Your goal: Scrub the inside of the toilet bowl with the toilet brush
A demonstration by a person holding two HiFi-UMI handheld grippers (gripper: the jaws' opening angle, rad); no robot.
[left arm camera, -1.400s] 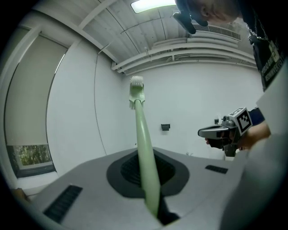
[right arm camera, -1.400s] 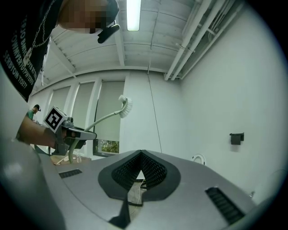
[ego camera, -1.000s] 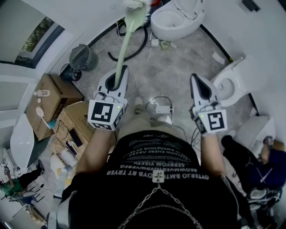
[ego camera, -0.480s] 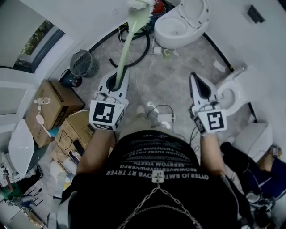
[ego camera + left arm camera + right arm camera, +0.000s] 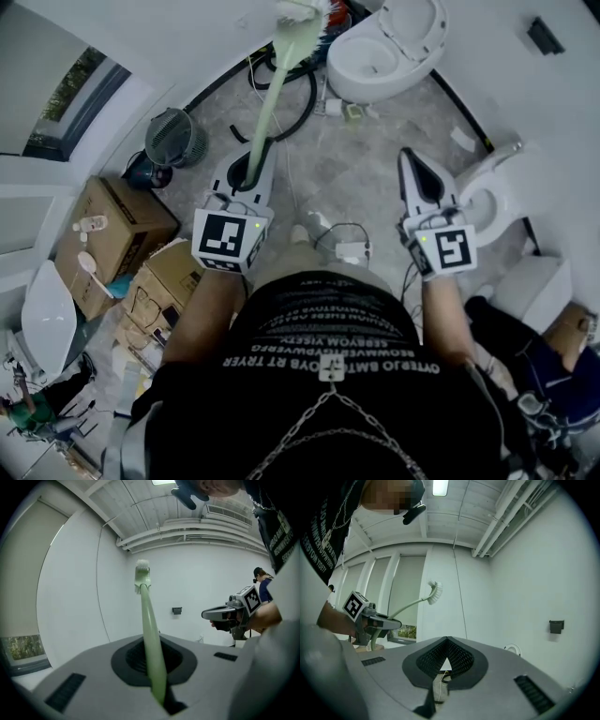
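Two tools: left hand-held gripper (image 5: 259,150) tight on toilet brush (image 5: 268,101) (pale green), right hand-held gripper (image 5: 407,156) closed, empty.

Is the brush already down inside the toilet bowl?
No, the toilet brush, held in the left tongs, points into the air, its head clear of the toilet bowl.

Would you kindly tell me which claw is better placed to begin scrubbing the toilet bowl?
Left. The left claw is shut on the toilet brush handle, bristles pointing toward the toilet bowl ahead; the right claw is shut and holds nothing.
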